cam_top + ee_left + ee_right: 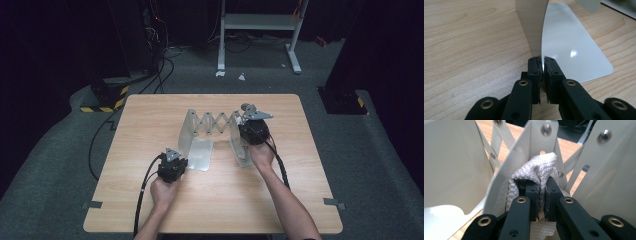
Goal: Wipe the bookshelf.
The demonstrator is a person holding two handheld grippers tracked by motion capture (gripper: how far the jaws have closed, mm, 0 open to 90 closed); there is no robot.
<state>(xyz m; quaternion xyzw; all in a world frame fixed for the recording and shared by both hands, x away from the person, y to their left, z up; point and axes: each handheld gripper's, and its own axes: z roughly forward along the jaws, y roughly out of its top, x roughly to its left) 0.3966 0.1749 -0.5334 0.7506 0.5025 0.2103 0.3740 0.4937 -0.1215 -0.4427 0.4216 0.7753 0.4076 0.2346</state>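
Observation:
A pale metal expanding rack (212,122), two upright end plates joined by a scissor lattice, stands in the middle of the wooden table (150,200). My left gripper (542,62) is shut on the thin lower edge of the rack's left upright plate (531,25), right where it bends into its flat foot (574,45). In the high view that left gripper (177,159) sits at the plate's near corner. A white textured cloth (539,167) is bunched in my right gripper (543,186), whose jaws are shut on it, and it presses against the lattice bars (534,140) inside the rack. The right gripper (245,132) is at the rack's right end.
The table's far edge (215,95) lies behind the rack. Beyond it on the dark floor stand a white metal frame (260,30) and cables (160,70). Bare wood lies left of the left plate (469,37).

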